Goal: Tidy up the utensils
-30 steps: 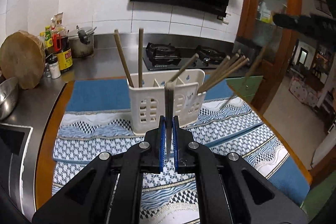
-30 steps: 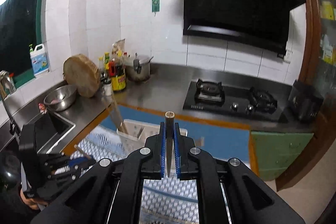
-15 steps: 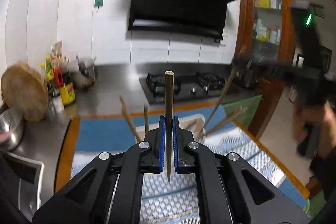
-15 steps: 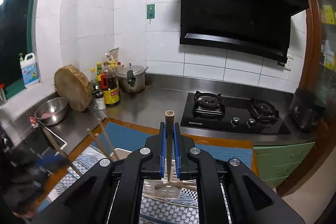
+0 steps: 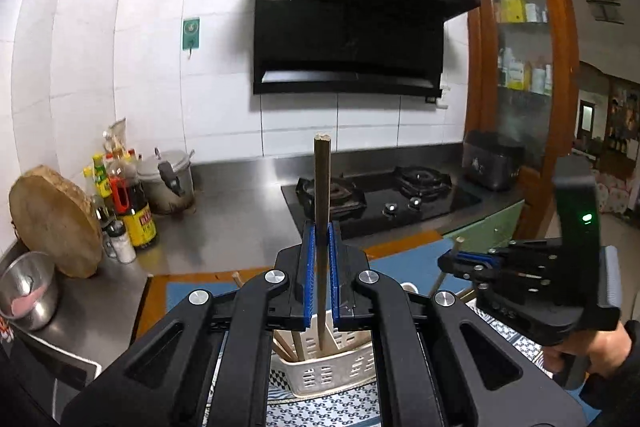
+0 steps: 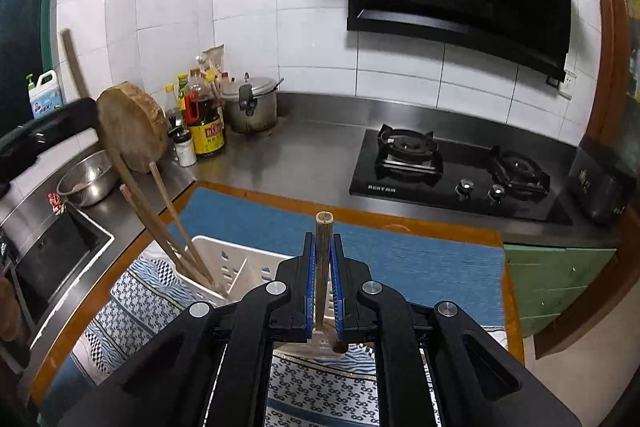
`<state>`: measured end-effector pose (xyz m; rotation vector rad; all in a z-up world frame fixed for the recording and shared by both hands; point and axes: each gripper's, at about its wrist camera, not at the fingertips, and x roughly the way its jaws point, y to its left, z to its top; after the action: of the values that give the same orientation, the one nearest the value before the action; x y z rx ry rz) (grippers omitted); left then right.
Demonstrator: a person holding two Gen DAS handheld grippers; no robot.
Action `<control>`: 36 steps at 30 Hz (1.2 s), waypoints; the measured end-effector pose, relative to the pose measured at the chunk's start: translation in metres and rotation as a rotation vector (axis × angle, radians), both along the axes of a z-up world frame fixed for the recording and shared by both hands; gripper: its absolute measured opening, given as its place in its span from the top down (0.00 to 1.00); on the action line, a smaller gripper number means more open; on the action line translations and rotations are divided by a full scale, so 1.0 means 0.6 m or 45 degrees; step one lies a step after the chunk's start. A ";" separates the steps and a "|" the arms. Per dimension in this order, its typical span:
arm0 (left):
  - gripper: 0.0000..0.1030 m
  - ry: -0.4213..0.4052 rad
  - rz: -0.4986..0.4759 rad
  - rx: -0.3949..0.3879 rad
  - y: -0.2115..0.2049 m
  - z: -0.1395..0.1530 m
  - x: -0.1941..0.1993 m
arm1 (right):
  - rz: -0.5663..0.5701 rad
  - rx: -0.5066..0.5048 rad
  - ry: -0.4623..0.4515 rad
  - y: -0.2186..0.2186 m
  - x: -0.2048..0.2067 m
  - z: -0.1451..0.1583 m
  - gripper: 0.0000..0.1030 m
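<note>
My left gripper (image 5: 320, 231) is shut on a brown chopstick (image 5: 321, 187) held upright; its lower end reaches into the white slotted utensil holder (image 5: 320, 371) just below. My right gripper (image 6: 322, 247) is shut on another brown chopstick (image 6: 322, 239), upright over the right side of the same holder (image 6: 240, 267). Three chopsticks (image 6: 160, 223) lean left out of the holder's left compartment. In the left wrist view the right gripper (image 5: 448, 261) shows at the right, level with the holder.
The holder stands on a patterned cloth (image 6: 152, 303) over a blue mat (image 6: 400, 259). Behind are a gas hob (image 6: 460, 171), sauce bottles (image 6: 204, 123), a pot (image 6: 252, 107), a round wooden board (image 6: 132, 127), a steel bowl (image 6: 88, 179) and a sink (image 6: 52, 259).
Both grippers moved in over the holder with their chopsticks. The left chopstick's lower end now dips into the holder. The right gripper has come down closer to it.
</note>
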<state>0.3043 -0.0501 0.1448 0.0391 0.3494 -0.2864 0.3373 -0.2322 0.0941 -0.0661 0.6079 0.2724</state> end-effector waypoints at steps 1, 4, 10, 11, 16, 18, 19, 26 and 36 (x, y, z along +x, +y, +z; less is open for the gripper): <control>0.95 0.013 0.003 0.005 -0.001 -0.007 0.006 | 0.002 -0.004 0.004 0.000 0.001 -0.003 0.93; 0.95 0.059 0.015 0.012 -0.003 -0.027 0.022 | 0.006 -0.015 0.012 0.000 0.001 -0.008 0.92; 0.95 0.136 0.023 -0.001 0.006 -0.051 0.035 | 0.005 -0.008 0.005 -0.003 -0.005 -0.003 0.87; 0.92 0.137 0.032 -0.001 0.009 -0.052 0.035 | 0.006 -0.007 0.003 -0.004 -0.008 -0.001 0.82; 0.91 0.139 0.027 -0.005 0.012 -0.045 0.018 | 0.002 -0.010 -0.025 -0.007 -0.034 0.016 0.66; 0.76 0.135 0.029 -0.009 0.015 -0.042 0.004 | -0.007 -0.012 -0.046 -0.009 -0.051 0.025 0.58; 0.71 0.130 0.036 -0.011 0.016 -0.040 -0.006 | -0.004 -0.010 -0.049 -0.011 -0.062 0.028 0.58; 0.32 0.105 0.056 -0.029 0.036 -0.044 -0.096 | -0.035 0.018 -0.053 -0.027 -0.145 0.022 0.33; 0.05 0.079 0.101 -0.019 0.069 -0.087 -0.253 | -0.088 0.090 -0.060 -0.041 -0.304 -0.032 0.11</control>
<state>0.1523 -0.0088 0.0923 0.0019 0.4093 -0.2118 0.1551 -0.2566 0.0746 0.0169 0.5521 0.2243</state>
